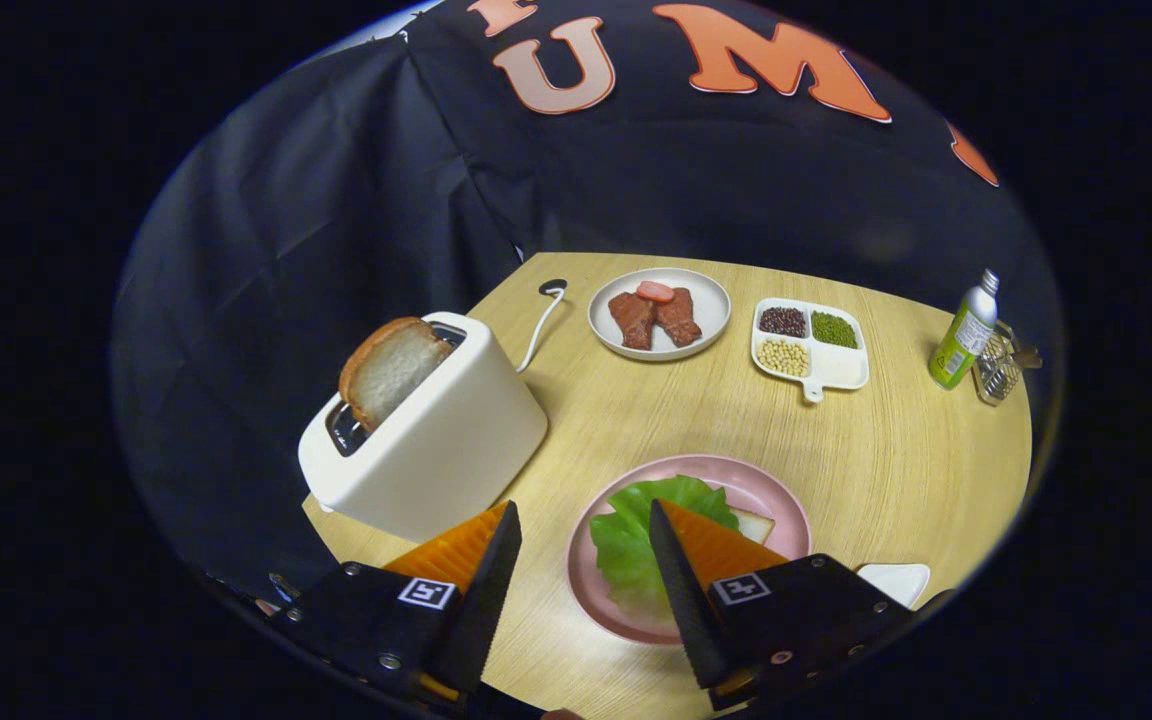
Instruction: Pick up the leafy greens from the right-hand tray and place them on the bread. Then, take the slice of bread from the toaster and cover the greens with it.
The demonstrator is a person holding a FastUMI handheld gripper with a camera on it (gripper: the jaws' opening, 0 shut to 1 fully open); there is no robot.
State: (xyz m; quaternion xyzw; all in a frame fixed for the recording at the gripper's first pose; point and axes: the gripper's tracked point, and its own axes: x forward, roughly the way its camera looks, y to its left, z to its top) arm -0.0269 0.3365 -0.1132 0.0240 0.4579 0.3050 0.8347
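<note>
The leafy greens lie on a slice of bread on the pink plate, just ahead of my fingers; a corner of the bread shows past the greens. My gripper is open above the plate's left side, with nothing between its orange fingers. Left of the plate stands the white toaster, with a bread slice sticking up out of its slot.
Beyond the pink plate are a white plate of meat pieces, a white divided dish of beans and a green bottle beside a wire holder. A white tray's corner shows right of my right finger. The toaster's cord trails back.
</note>
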